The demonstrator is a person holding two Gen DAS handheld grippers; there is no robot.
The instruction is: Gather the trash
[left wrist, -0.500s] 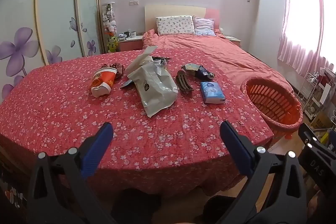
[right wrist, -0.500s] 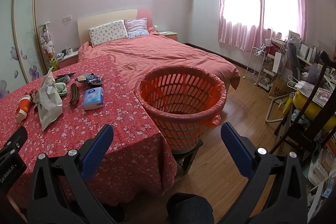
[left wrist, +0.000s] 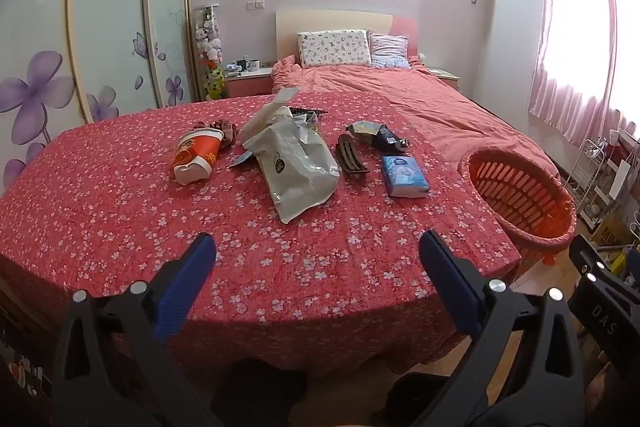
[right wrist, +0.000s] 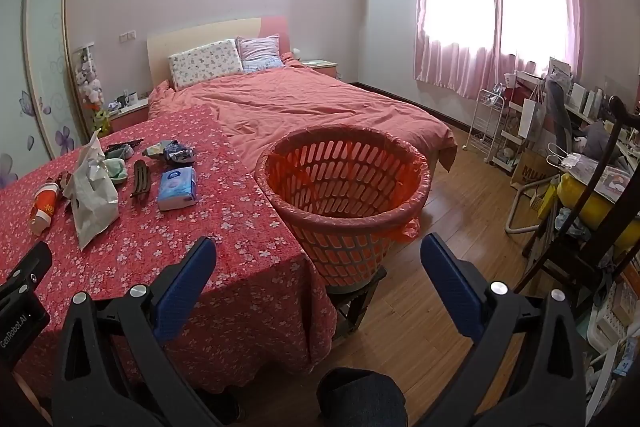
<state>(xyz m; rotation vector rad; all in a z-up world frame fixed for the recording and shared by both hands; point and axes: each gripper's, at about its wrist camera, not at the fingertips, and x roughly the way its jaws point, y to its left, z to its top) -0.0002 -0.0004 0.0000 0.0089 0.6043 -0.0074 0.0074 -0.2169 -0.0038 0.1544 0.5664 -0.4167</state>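
A: Both sets of jaws stand wide apart, nothing between them. The left gripper (left wrist: 316,259) faces the table (left wrist: 120,195); the right gripper (right wrist: 318,261) faces the basket (right wrist: 344,219).

B: Where's the trash?

A: Mid-table, at the left gripper's 12 o'clock: a bag (left wrist: 296,167), with a cup (left wrist: 196,157) at 11. The basket sits at 2.

B: Handling?

A: The bag looks light, crinkly and slippery; pinch its crumpled top. The cup probably crushes; grip across its middle.
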